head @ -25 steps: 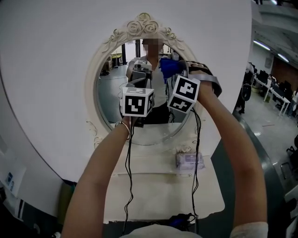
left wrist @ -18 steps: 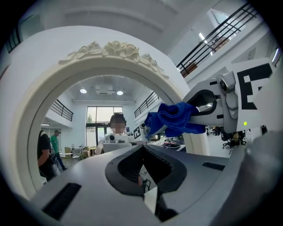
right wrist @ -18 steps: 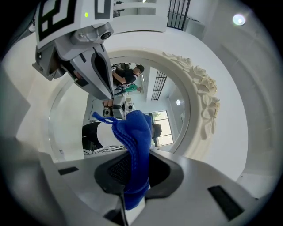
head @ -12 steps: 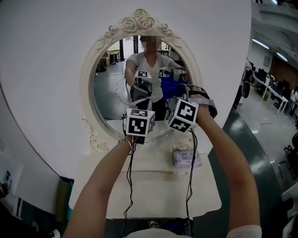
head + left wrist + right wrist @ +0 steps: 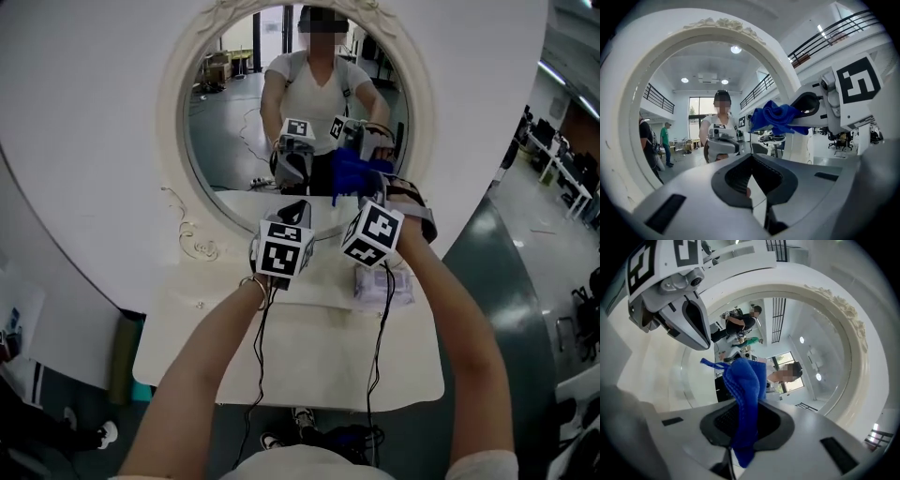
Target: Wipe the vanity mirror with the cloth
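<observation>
The oval vanity mirror (image 5: pixel 234 112) in its white ornate frame (image 5: pixel 174 131) stands on the back of the table. My right gripper (image 5: pixel 361 190) is shut on a blue cloth (image 5: pixel 353 172), which is held against the lower right of the glass. In the right gripper view the cloth (image 5: pixel 746 390) hangs bunched between the jaws. My left gripper (image 5: pixel 297 216) is shut on nothing, just left of the right one and close to the lower glass. The left gripper view shows the cloth (image 5: pixel 776 117) in the right gripper (image 5: pixel 813 105), with the mirror frame (image 5: pixel 640 98) around it.
A white vanity table (image 5: pixel 300 370) lies below the mirror, with a packet of wipes (image 5: pixel 380 286) on its right side. Black cables hang from both grippers over the table. A white wall panel (image 5: pixel 84 141) surrounds the mirror. Open floor (image 5: pixel 525 281) lies to the right.
Both grippers and the cloth have moved down from the mirror's middle to its lower part. The head view now sits lower on the mirror and shows more of the table.
</observation>
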### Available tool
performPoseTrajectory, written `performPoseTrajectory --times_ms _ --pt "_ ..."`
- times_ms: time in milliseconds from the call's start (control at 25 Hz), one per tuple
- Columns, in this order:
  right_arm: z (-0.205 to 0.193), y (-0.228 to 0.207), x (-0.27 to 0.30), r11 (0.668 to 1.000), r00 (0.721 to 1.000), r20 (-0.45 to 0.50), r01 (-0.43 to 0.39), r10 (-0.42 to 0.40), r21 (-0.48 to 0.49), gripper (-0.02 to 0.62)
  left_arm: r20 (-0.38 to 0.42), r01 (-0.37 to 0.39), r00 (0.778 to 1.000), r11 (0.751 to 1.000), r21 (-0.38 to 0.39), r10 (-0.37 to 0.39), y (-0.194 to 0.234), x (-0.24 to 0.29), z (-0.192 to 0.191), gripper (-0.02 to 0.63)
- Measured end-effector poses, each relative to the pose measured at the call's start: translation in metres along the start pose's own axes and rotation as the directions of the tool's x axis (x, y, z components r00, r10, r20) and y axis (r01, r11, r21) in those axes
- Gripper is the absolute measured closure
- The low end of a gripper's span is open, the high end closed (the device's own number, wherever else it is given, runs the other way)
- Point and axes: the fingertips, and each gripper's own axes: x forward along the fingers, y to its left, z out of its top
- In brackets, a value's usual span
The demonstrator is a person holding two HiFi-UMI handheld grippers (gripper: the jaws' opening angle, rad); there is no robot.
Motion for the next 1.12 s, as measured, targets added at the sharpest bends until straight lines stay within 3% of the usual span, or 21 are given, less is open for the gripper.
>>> performPoseTrajectory --times_ms 280,440,840,1120 --pt "0.009 0.054 0.012 0.998 0.999 0.01 -0.048 0.048 0.045 0.528 -0.069 -0.034 0.997 0.998 -0.054 0.031 0.015 -0.011 -0.063 0.6" --pt "0.014 0.088 0.016 0.989 0.992 0.01 -0.125 0.124 0.083 0.529 -0.107 -0.049 0.993 0.996 -0.081 0.04 0.018 -0.021 -0.093 0.6" --pt "0.047 0.194 0.046 0.956 0.959 0.011 -0.285 0.285 0.071 0.529 -0.186 -0.097 0.98 0.989 -0.109 0.076 0.056 -0.036 -0.163 0.6" --pt "0.065 0.245 0.057 0.939 0.94 0.003 -0.342 0.342 0.045 0.529 -0.23 -0.166 0.965 0.976 -0.142 0.13 0.089 -0.054 -0.199 0.601"
